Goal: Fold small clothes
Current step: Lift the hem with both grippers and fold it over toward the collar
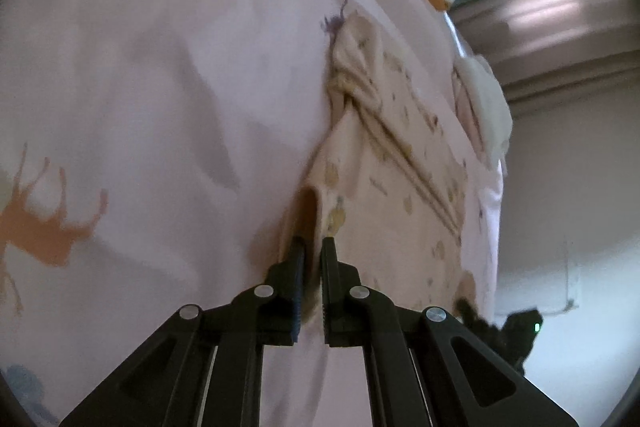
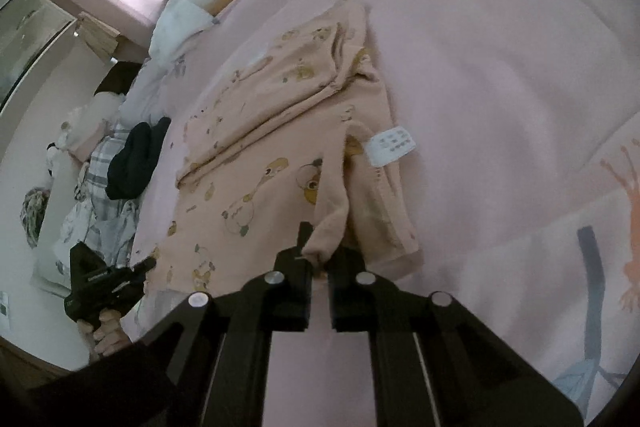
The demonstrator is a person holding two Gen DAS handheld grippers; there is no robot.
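Peach cotton baby garment printed with small bears and ducks [image 2: 280, 147] lies partly folded on a pale pink bedspread with animal silhouettes [image 2: 500, 87], filling the middle of the right wrist view from about nine o'clock up toward twelve. A white care label [image 2: 390, 145] sticks out of it at roughly three o'clock of the cloth.

Both tools are clamped on its near hem. The left gripper [image 1: 314, 247] has its jaws drawn together on a raised fold of the hem, the fabric pinched into a narrow loop between them. The right gripper [image 2: 320, 255] pinches a cuff-like corner [image 2: 324, 227] at six o'clock of the garment, jaws nearly together on the cloth. In the right view the other tool shows at eight o'clock, held by a person's hand [image 2: 106, 331].

The fabric looks thin, light and limp, so it will likely sag and crease wherever it is unsupported, and should not slip much from ribbed pads. Best hold is probably at the two hem corners, kept well apart so the edge stays taut. A dark bundle of cloth [image 2: 136, 159] lies well apart at nine o'clock.
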